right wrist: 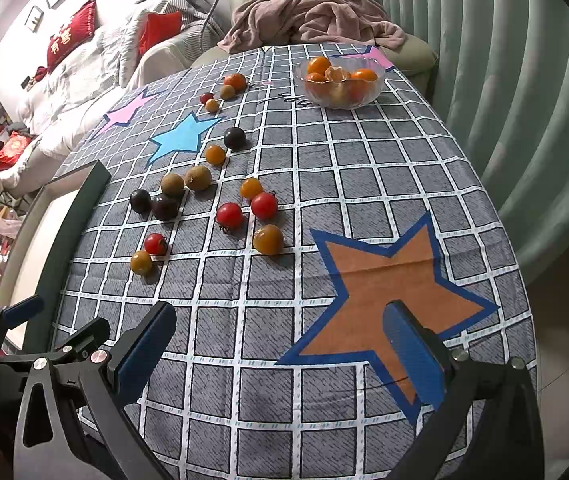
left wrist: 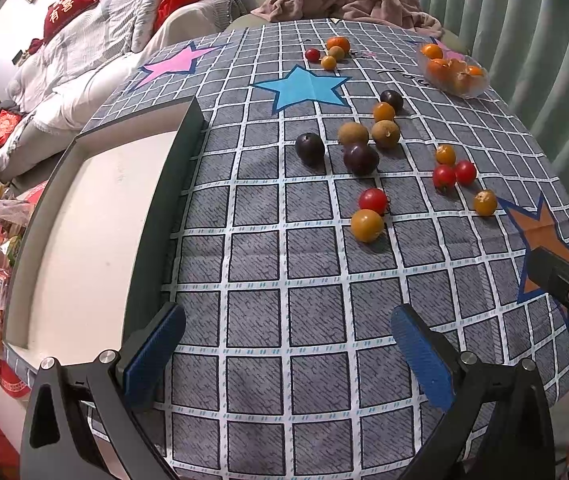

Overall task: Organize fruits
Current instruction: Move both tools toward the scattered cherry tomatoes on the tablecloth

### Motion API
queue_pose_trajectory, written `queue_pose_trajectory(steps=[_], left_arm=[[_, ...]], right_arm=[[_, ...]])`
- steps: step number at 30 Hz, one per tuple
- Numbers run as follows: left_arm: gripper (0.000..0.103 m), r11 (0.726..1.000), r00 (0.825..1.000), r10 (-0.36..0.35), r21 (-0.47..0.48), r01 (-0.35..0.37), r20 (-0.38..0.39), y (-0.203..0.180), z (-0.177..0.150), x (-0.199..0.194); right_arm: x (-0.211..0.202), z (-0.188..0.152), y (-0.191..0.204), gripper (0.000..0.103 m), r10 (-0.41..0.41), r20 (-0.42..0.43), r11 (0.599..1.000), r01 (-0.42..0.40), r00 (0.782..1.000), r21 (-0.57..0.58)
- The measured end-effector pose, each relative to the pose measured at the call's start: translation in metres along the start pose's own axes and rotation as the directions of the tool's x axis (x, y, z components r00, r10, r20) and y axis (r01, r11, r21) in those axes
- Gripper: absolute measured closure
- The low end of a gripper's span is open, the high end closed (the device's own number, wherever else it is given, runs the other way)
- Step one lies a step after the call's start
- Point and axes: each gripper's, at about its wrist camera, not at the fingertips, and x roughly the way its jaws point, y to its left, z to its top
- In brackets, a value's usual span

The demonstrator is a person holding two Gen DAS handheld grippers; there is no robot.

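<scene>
your left gripper (left wrist: 284, 348) is spread wide with nothing between its fingers, low over the bench (left wrist: 268, 320) just beside the tray (left wrist: 84, 240). your right gripper (right wrist: 280, 344) is released too, over the orange star (right wrist: 384, 276). the fruits (left wrist: 360, 158) lie scattered ahead on the cloth; the glass bowl (right wrist: 376, 88) of oranges sits farther back.

Left gripper (left wrist: 284, 354): jaws spread wide, holding nothing, low over the surface.
Right gripper (right wrist: 280, 354): jaws spread wide, holding nothing, alongside the left.
</scene>
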Motion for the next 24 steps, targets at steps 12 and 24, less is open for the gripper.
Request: queue_pose_trajectory(steps=[12, 24], left_arm=[[0.000, 1.000, 1.000, 0.001, 0.002, -0.001, -0.013, -0.001, 0.003, 0.005], [0.000, 1.000, 0.999, 0.007, 0.021, -0.006, -0.037, -0.016, 0.022, 0.031]], right_arm=[[0.005, -0.003, -0.001, 0.000, 0.001, -0.008, 1.000, -0.001, 1.000, 0.001], [0.024, 0.007, -0.008, 0.000, 0.016, -0.047, 1.000, -0.016, 0.999, 0.016]])
